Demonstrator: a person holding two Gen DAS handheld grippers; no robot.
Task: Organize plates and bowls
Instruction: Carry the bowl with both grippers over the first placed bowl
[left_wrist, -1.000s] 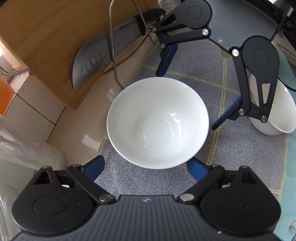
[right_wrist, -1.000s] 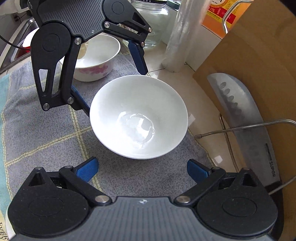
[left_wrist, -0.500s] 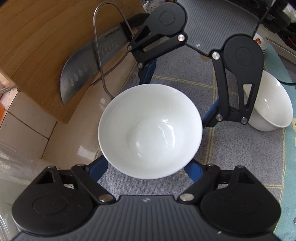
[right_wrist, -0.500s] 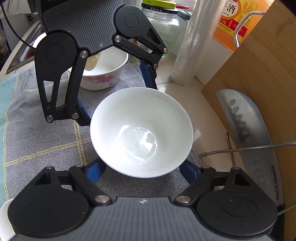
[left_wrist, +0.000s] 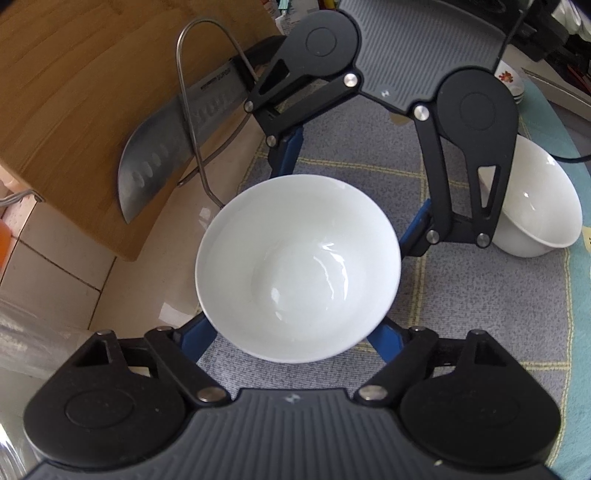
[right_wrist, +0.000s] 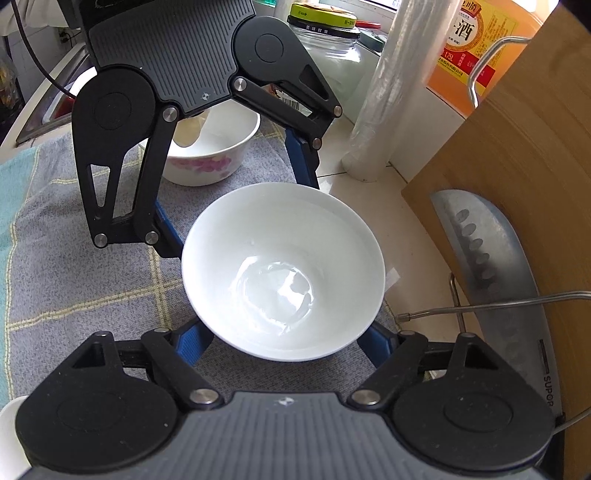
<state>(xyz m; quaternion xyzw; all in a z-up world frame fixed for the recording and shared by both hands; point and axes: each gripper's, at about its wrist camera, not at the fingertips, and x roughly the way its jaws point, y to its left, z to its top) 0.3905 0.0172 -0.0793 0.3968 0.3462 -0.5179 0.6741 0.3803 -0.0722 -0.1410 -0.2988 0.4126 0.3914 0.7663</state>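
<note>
A plain white bowl (left_wrist: 299, 269) (right_wrist: 284, 273) stands on the grey checked cloth (left_wrist: 480, 306), caught between both grippers from opposite sides. In the left wrist view my left gripper (left_wrist: 291, 338) has its blue fingers (left_wrist: 197, 338) tucked under the bowl's rim on either side; its jaws are closing against the bowl. My right gripper (right_wrist: 284, 339) is shut on the same bowl, blue fingers (right_wrist: 190, 341) pressed to its outer wall. Each gripper shows across the bowl in the other's view: the right gripper (left_wrist: 351, 199), the left gripper (right_wrist: 236, 199).
A second white bowl with pink flowers (right_wrist: 214, 147) (left_wrist: 535, 206) sits on the cloth behind the linkage. A wooden cutting board (left_wrist: 74, 92), a cleaver (right_wrist: 498, 273) and a wire stand (left_wrist: 192, 110) flank the bowl. A glass jar (right_wrist: 328, 40), a plastic roll (right_wrist: 391, 92) and an orange bottle (right_wrist: 476, 51) stand behind.
Both pairs of fingers closed in from well apart to against the bowl's sides. The right gripper came nearer in the left view, and the bowl now fills more of both views.
</note>
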